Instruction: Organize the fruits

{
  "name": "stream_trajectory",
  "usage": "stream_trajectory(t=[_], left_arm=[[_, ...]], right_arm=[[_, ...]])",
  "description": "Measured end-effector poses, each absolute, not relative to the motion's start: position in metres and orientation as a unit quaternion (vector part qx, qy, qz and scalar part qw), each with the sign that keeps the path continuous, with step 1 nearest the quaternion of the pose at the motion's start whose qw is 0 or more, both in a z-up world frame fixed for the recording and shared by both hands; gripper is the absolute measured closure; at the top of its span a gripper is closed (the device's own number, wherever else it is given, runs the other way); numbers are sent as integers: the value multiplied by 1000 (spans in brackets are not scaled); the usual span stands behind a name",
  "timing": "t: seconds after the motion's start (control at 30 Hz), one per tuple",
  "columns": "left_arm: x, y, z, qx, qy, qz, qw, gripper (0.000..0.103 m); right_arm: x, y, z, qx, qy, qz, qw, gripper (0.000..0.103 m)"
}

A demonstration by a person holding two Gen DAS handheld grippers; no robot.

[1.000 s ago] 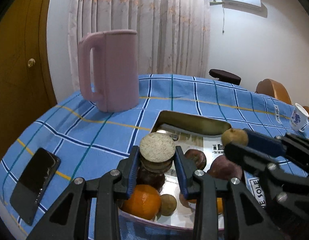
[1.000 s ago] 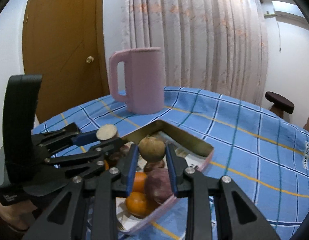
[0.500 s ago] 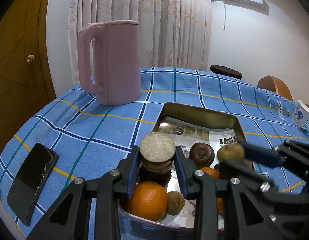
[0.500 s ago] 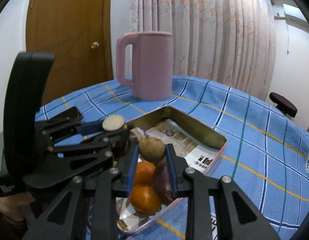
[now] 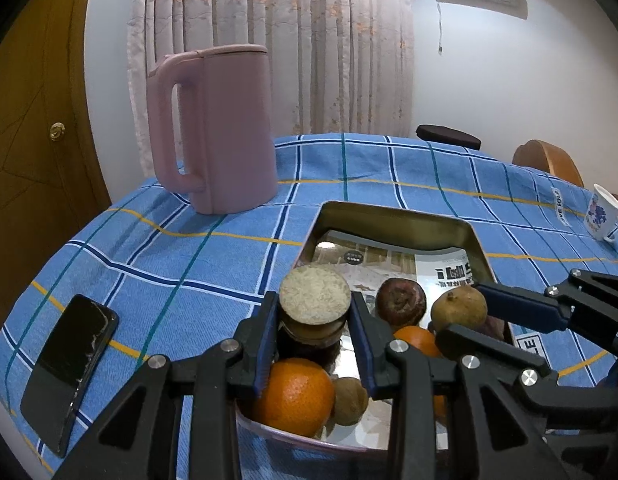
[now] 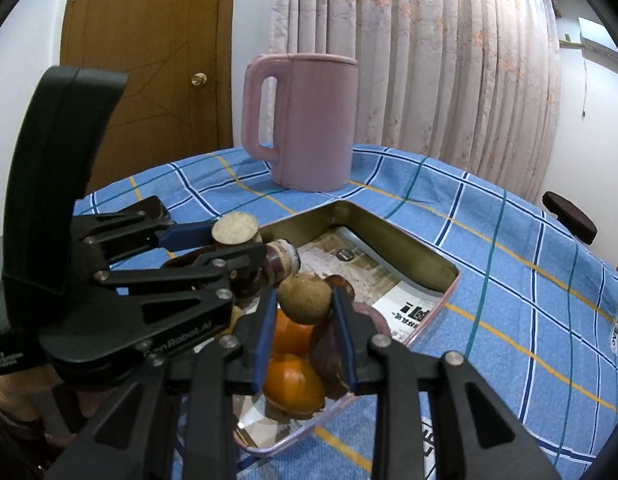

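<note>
A metal tray (image 5: 393,216) (image 6: 413,248) lined with printed paper sits on the blue checked tablecloth. It holds oranges (image 5: 295,396) (image 6: 293,382), a dark red fruit (image 5: 401,302) and a purple tuber (image 6: 327,350). My left gripper (image 5: 313,322) is shut on a cut brown tuber (image 5: 315,294) (image 6: 236,230), just above the tray's near end. My right gripper (image 6: 305,300) (image 5: 463,312) is shut on a small brown round fruit (image 6: 305,298) (image 5: 459,310), held low over the tray beside the left gripper.
A tall pink jug (image 5: 221,128) (image 6: 309,120) stands behind the tray. A black phone (image 5: 69,364) lies near the table's left edge. A white patterned cup (image 5: 603,216) stands at the far right. A dark stool (image 5: 449,136) and a wooden chair (image 5: 549,162) are beyond the table.
Both grippers have dropped lower toward the tray with their fruit still held. The right gripper's brown fruit now sits close over the oranges and purple tuber.
</note>
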State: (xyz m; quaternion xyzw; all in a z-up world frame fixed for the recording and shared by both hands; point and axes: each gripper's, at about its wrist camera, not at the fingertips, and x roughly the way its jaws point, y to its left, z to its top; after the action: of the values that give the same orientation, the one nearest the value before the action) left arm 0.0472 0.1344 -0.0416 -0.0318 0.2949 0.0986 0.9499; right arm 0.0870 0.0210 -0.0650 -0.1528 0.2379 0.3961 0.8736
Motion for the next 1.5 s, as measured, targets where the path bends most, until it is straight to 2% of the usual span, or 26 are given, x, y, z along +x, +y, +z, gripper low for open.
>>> stream_trajectory(t=[0.47,0.53,0.6,0.63,0.67,0.7,0.77,0.9,1.5], left_arm=[[43,136,-43,-38,302,88,949,66],[41,137,-42,-43,300,87,949,65],[37,139,-39,-51,298,87,949,63],[36,139,-38,-48,297,90,949,59],[34,139,-36,-48,292,94,950,50],[31,139,-34,-50,287,99,952,45],[26,141,-30,-55,280,103,953,28],[18,136,-26,-52,270,97,957,26],[-8,116,-6,-43,243,88,965,26]], right_arm=[[81,22,-67,-158,241,413,864,70],[80,21,-66,-158,234,409,868,66],[82,15,-63,-145,230,401,875,46],[83,12,-61,-136,229,402,876,40],[83,8,-58,-125,227,407,876,29],[83,3,-55,-116,225,407,878,25],[80,-3,-50,-109,220,406,880,22],[68,-22,-38,-93,206,387,894,12],[36,-72,-14,-37,170,331,927,3]])
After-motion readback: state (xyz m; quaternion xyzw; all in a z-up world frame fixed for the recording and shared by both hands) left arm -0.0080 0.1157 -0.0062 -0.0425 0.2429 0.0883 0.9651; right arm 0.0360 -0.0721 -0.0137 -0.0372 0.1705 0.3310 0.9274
